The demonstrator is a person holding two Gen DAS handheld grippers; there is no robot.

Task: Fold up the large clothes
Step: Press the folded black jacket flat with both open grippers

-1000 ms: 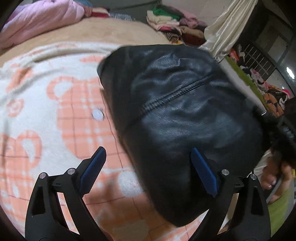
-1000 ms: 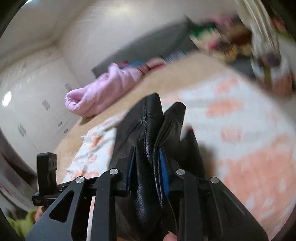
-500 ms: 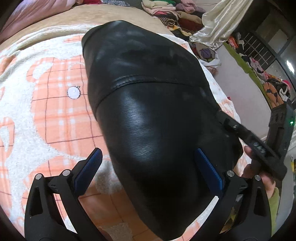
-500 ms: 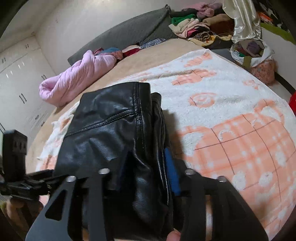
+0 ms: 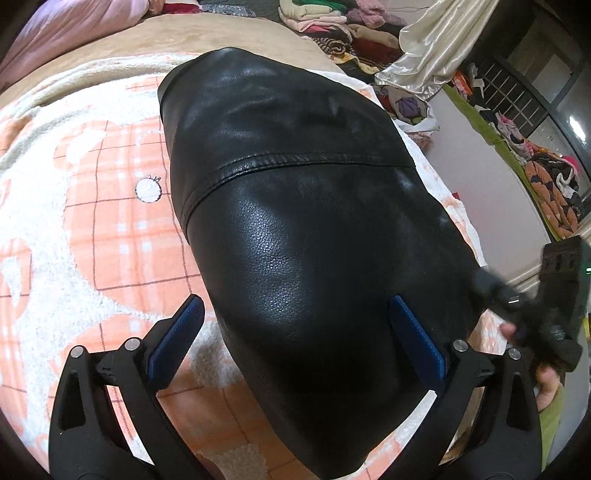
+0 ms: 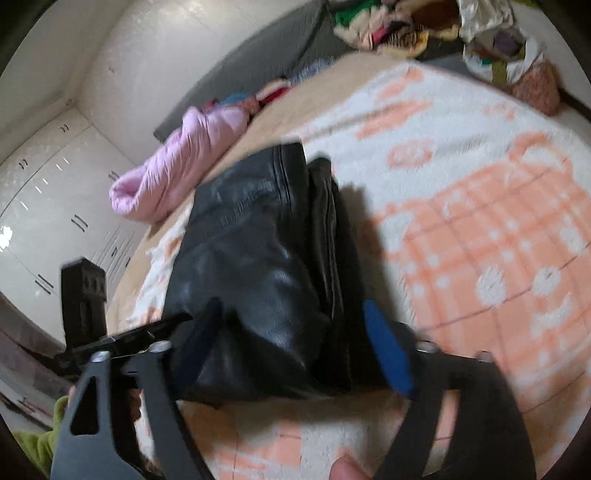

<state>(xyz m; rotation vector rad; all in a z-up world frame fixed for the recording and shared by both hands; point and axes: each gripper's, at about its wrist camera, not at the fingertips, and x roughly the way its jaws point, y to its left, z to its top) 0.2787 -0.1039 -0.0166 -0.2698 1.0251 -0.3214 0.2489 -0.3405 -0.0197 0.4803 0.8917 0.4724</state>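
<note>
Black leather jacket (image 5: 314,229) folded on peach blanket (image 5: 92,229), pink quilt (image 6: 177,166) beyond (both tongs agape, empty)

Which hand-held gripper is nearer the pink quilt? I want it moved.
Left. The left hand-held gripper sits on the quilt's side of the jacket; the right is across it.

Black leather jacket (image 5: 314,229) lies folded on the blanket (image 5: 85,206).

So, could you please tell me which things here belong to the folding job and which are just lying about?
Part of the job:
black leather jacket
left gripper, open
right gripper, open around the jacket's edge
orange and white blanket beneath it

Just lying about:
pink quilt
heap of clothes
cream curtain
</note>
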